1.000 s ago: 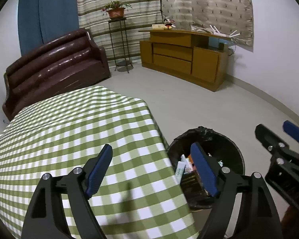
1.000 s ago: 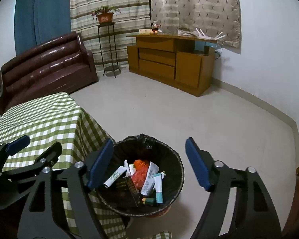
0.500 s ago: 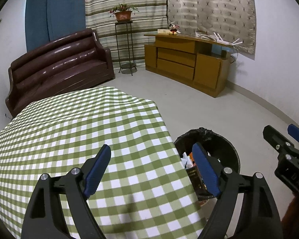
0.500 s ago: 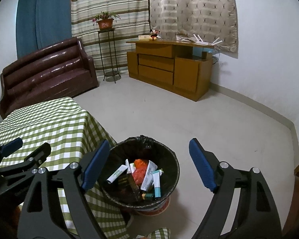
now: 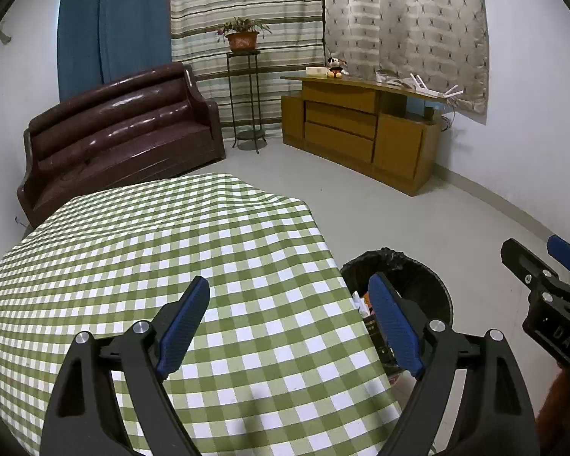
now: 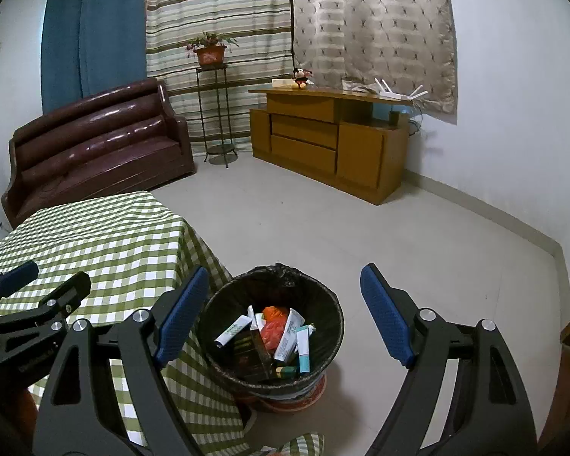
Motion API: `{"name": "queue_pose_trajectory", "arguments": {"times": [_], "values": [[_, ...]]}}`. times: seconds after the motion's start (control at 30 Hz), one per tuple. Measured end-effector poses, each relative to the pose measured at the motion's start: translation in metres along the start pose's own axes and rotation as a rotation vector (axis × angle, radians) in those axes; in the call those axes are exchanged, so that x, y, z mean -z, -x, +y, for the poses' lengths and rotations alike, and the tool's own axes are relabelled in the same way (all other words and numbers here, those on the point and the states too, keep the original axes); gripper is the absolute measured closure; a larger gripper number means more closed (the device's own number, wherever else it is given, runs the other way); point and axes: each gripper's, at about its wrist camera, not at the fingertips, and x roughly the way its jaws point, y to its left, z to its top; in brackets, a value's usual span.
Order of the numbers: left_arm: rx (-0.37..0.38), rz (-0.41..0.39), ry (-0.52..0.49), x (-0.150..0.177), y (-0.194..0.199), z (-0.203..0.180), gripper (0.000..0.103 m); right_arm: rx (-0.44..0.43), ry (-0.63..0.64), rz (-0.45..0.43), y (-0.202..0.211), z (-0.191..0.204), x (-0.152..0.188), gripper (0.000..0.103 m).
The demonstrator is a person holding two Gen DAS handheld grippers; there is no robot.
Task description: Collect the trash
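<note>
Trash bin right of table, sofa behind

Black hand-held gripper frames, blue ribbed pads, silver screws

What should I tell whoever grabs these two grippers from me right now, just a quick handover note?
Left gripper: open, holding nothing, above the checked tablecloth.
Right gripper: open, holding nothing, above the trash bin.
Bin stands on the floor against the table's corner, black liner in. Inside it: several tubes, an orange wrapper and dark packets.
Done: that trash is in the bin.
Left: no loose trash shows on the cloth in either view; check the parts that the cameras miss before calling it finished.
</note>
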Motion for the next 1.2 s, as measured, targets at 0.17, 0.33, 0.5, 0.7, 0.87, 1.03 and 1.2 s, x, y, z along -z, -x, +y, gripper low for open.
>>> {"name": "queue_pose_trajectory", "arguments": {"times": [0.17, 0.33, 0.5, 0.7, 0.87, 1.03, 1.2], "values": [[0.001, -0.007, 0.003, 0.0001, 0.0019, 0.0012, 0.020, 0.000, 0.006, -0.008, 0.0027, 0.0010, -0.0012, 0.023], [0.001, -0.008, 0.005, 0.0007, 0.0024, 0.0016, 0.020, 0.000, 0.007, -0.009, 0.0033, 0.0016, -0.0010, 0.023], [0.001, -0.011, 0.008, 0.0000, 0.0034, 0.0023, 0.020, 0.000, 0.006, -0.009, 0.0033, 0.0023, -0.0013, 0.023], [0.004, -0.008, 0.009, 0.0004, 0.0035, 0.0027, 0.020, 0.001, 0.007, -0.008, 0.0029, 0.0024, -0.0005, 0.023], [0.005, -0.010, 0.009, -0.0002, 0.0050, 0.0018, 0.020, 0.000, 0.006, -0.010, 0.0031, 0.0023, -0.0003, 0.023], [0.006, -0.009, 0.010, -0.0003, 0.0054, 0.0017, 0.020, 0.001, 0.006, -0.009, 0.0032, 0.0032, -0.0006, 0.023], [0.005, -0.010, 0.009, -0.0002, 0.0053, 0.0017, 0.020, 0.002, 0.007, -0.010, 0.0035, 0.0032, -0.0003, 0.023]]}}
